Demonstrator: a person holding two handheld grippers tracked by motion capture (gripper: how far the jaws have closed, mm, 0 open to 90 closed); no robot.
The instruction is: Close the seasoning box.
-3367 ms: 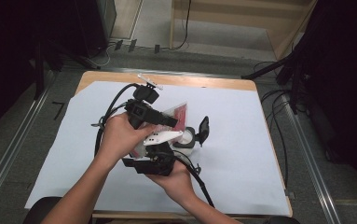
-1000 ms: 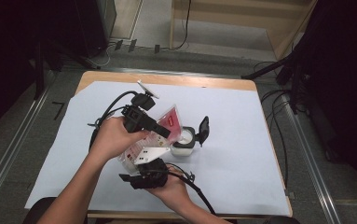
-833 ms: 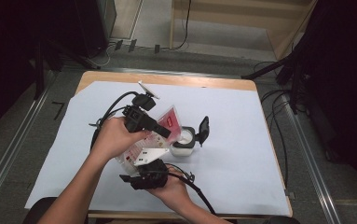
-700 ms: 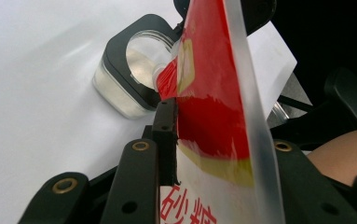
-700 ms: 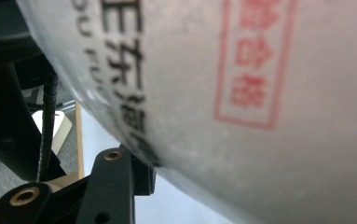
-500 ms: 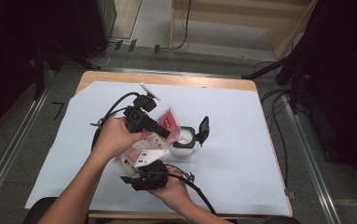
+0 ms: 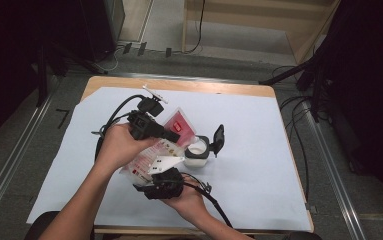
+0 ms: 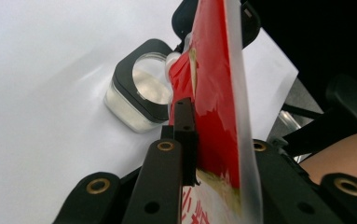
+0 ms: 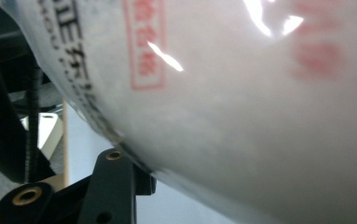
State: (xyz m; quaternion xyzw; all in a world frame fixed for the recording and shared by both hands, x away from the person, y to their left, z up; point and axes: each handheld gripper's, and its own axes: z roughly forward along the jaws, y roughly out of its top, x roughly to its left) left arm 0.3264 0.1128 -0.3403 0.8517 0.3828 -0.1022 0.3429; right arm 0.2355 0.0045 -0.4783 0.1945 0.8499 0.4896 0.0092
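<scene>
A red and white bag [image 7: 177, 124] hangs tilted, its mouth down over a small square container [image 7: 197, 150] with a black rim, white powder inside and its lid [image 7: 219, 138] swung open. My left gripper [image 7: 175, 136] is shut on the bag near its mouth. In the left gripper view the jaws of that gripper [image 8: 209, 136] pinch the red bag [image 8: 213, 93] just above the container [image 8: 144, 91]. My right gripper [image 7: 161, 176] sits under the bag's raised lower end. In the right gripper view the bag [image 9: 241, 93] covers the jaws, so their state is hidden.
A pale sheet of paper [image 7: 259, 165] covers the wooden table [image 7: 179, 85]. A black cable [image 7: 114, 113] loops left of the left hand. Dark floor, cables and stands surround the table.
Since 3.4 s ago the bag has tipped toward the container and the right gripper has moved nearer the front edge. Over the last second almost nothing has shifted.
</scene>
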